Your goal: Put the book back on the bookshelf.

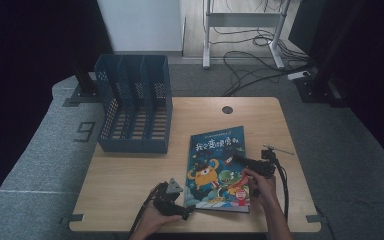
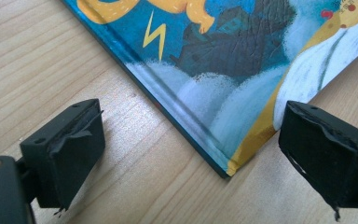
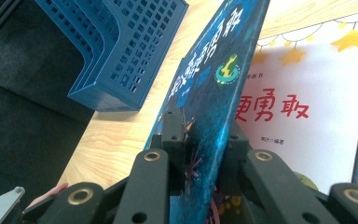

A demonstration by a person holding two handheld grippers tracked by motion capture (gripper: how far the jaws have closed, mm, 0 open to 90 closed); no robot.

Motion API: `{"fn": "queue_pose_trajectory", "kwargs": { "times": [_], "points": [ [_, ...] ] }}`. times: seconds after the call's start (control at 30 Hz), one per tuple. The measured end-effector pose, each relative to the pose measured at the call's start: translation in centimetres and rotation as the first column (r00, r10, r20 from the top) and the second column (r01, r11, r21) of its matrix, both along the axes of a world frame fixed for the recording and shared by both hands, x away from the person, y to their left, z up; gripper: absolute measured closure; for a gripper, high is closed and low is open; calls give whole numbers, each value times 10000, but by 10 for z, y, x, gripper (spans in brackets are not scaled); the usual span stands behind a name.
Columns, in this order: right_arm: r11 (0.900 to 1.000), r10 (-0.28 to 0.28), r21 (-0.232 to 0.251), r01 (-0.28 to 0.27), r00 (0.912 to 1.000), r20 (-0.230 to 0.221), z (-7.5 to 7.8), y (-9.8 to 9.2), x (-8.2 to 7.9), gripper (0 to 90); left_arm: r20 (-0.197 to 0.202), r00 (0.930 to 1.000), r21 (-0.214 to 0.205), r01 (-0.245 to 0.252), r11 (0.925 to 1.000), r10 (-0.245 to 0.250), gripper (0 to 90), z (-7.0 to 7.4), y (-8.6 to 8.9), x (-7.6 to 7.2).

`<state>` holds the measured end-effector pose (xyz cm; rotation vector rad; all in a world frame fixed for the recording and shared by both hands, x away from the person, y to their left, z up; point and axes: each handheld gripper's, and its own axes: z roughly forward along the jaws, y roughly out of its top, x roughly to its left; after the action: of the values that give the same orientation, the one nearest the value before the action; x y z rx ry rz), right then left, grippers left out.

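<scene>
Cover lifted, corner lined up!
Right gripper (image 3: pixel 204 154) pinching the front cover of the blue illustrated children's book (image 1: pixel 219 167), raised off the white title page. Left gripper (image 2: pixel 191 154) spread wide, jaws either side of the book's near corner on the light wooden table (image 2: pixel 46 51), touching nothing. Blue perforated plastic file rack (image 1: pixel 135 110) well beyond both.

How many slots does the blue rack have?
3. The blue rack stands at the table's far left; its slots sit side by side: left, middle, right, all looking empty.
</scene>
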<state>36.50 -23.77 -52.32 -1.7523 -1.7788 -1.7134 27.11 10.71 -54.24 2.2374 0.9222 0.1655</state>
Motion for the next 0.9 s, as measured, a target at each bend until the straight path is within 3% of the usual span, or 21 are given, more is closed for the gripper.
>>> {"fn": "queue_pose_trajectory", "kwargs": {
  "times": [0.27, 0.6, 0.9],
  "points": [
    [10000, -26, 79, 24, 9998, 205, 5, 1, -4, 771, -38, 10000, -50, -84, 10000, 83, 42, 0, -1, 1],
    [9996, 93, -272, -64, 9944, 1053, 24, 5, -13, 780, 19, 10000, -128, -28, 9999, 29, 29, -1, -2, 2],
    [9994, 114, -335, -70, 9911, 1324, 27, 5, -15, 780, 88, 9999, -172, -128, 9998, 130, 27, -2, -3, 3]
  ]
}}
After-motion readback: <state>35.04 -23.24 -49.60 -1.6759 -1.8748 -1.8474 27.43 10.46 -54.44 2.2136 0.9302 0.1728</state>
